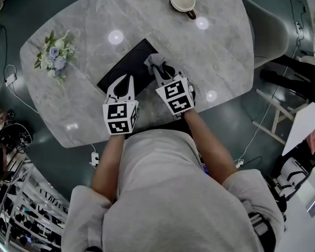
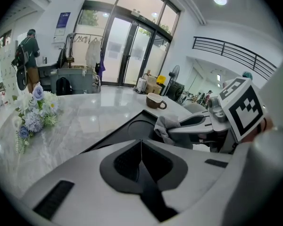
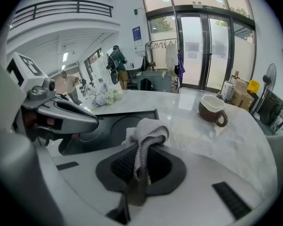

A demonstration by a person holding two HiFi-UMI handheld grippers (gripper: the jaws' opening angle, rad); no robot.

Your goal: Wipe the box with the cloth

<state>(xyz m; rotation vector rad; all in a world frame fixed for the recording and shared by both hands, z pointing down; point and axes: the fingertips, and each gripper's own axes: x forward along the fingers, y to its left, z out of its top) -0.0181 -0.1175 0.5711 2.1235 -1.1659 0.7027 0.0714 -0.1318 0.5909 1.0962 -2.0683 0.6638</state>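
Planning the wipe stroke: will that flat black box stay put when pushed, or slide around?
Likely to slide: the box lies low and flat on the glossy table. Tipping seems unlikely for the same reason. The cloth, drooping limply from the shut right gripper, probably pushes only gently.

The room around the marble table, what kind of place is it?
Probably a shop or office lobby, not a home: tall glass doors, an upstairs balcony railing, and a person standing by a counter.

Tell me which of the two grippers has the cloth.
The right gripper: a grey cloth is pinched between its jaws. The left gripper is shut with nothing in it.
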